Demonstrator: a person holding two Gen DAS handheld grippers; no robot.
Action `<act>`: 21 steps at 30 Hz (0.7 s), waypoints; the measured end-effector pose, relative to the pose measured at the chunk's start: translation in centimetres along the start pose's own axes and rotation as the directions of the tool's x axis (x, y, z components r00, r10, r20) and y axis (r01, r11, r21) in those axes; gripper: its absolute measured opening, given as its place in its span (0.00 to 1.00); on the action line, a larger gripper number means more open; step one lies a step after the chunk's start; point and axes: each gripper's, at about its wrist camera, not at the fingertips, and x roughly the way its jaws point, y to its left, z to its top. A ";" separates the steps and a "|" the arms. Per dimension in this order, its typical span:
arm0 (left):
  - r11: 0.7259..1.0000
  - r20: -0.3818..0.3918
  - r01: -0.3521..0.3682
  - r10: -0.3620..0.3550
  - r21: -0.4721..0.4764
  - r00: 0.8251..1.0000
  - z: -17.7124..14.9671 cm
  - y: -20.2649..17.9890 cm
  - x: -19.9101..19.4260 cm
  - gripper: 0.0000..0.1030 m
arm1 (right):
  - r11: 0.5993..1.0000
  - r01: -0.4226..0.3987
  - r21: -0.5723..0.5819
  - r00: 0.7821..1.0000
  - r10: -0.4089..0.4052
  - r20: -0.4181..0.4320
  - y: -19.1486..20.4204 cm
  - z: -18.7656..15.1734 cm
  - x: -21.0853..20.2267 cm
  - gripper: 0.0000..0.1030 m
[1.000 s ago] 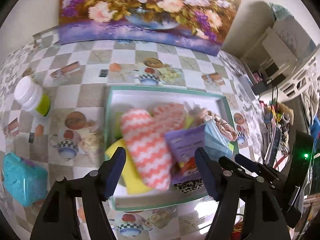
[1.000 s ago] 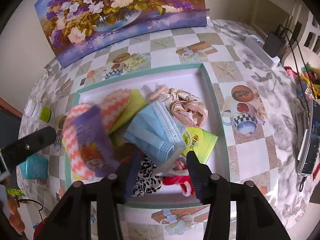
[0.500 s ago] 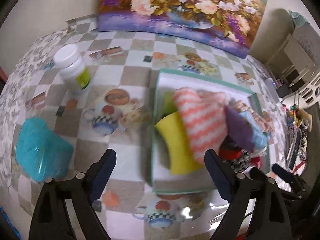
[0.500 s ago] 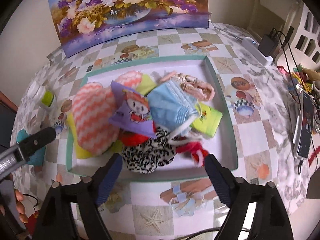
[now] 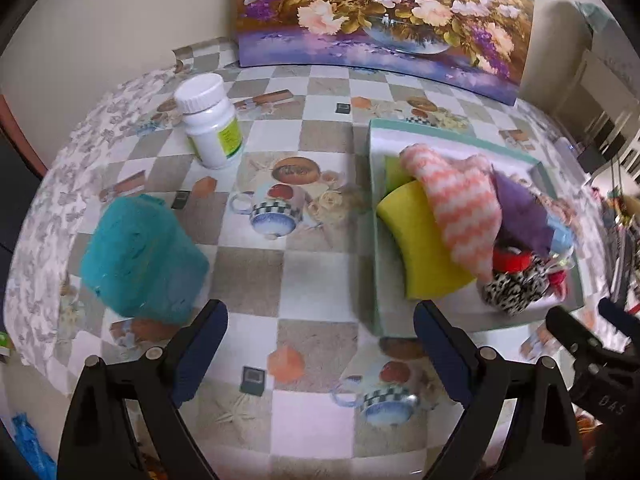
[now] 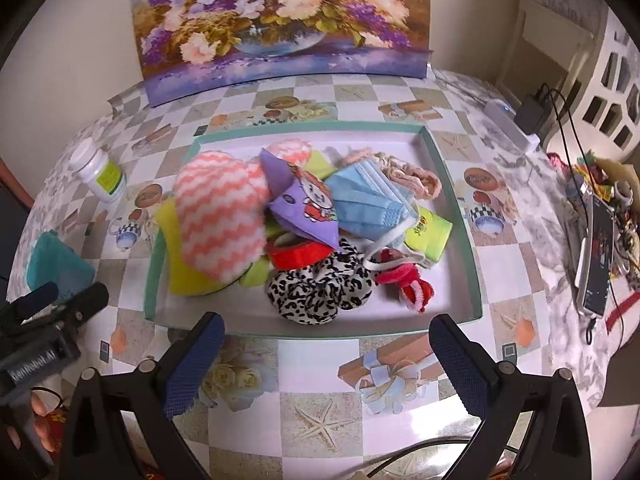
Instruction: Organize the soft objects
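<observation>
Checkered tablecloth [image 6: 320,408] fills both views, flower painting [image 6: 280,20] at top. Green-rimmed tray [image 6: 460,216] sits mid-frame in right wrist view, right side in left wrist view, holding piled soft items: zigzag heart pillow [image 6: 220,220], yellow sponge [image 5: 424,244], blue mask [image 6: 368,204], leopard scrunchie [image 6: 316,292]. Teal box [image 5: 140,256] and pill bottle [image 5: 212,120] sit left. Left gripper [image 5: 320,344] and right gripper [image 6: 326,350]: jaws just opened wide, nothing held.

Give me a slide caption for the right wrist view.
Open right tool above the tablecloth, before a teal-rimmed tray piled with soft items, blue face mask on top.
</observation>
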 end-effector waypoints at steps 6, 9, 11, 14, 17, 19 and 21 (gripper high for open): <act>0.999 0.041 -0.048 0.049 -0.026 0.998 -0.1 0.5 -1.1 0.92 | 0.999 0.012 -0.037 1.000 -0.011 0.003 1.0 -0.2 -0.1 1.00; 0.995 0.050 -0.102 0.102 -0.020 0.993 0.0 0.5 -1.3 0.92 | 0.999 0.014 -0.047 1.000 -0.014 0.001 1.2 -0.2 -0.1 1.00; 0.993 0.049 -0.117 0.117 0.000 0.992 0.0 0.2 -1.2 0.92 | 0.999 0.016 -0.048 1.000 -0.016 -0.002 1.2 -0.2 0.1 1.00; 0.988 0.058 -0.149 0.148 0.025 0.987 0.0 -0.3 -1.3 0.92 | 0.999 0.017 -0.050 1.000 -0.018 -0.006 1.2 -0.2 0.2 1.00; 0.985 0.062 -0.170 0.168 0.022 0.984 0.0 -0.3 -1.4 0.92 | 0.998 0.021 -0.062 1.000 -0.021 -0.011 1.5 -0.1 0.3 1.00; 0.985 0.054 -0.170 0.170 0.009 0.984 0.1 0.0 -1.3 0.92 | 0.997 0.022 -0.070 1.000 -0.023 -0.014 1.7 -0.1 0.4 1.00; 0.984 0.044 -0.177 0.177 -0.003 0.983 0.0 0.2 -1.2 0.92 | 0.997 0.023 -0.076 1.000 -0.024 -0.018 1.8 -0.1 0.6 1.00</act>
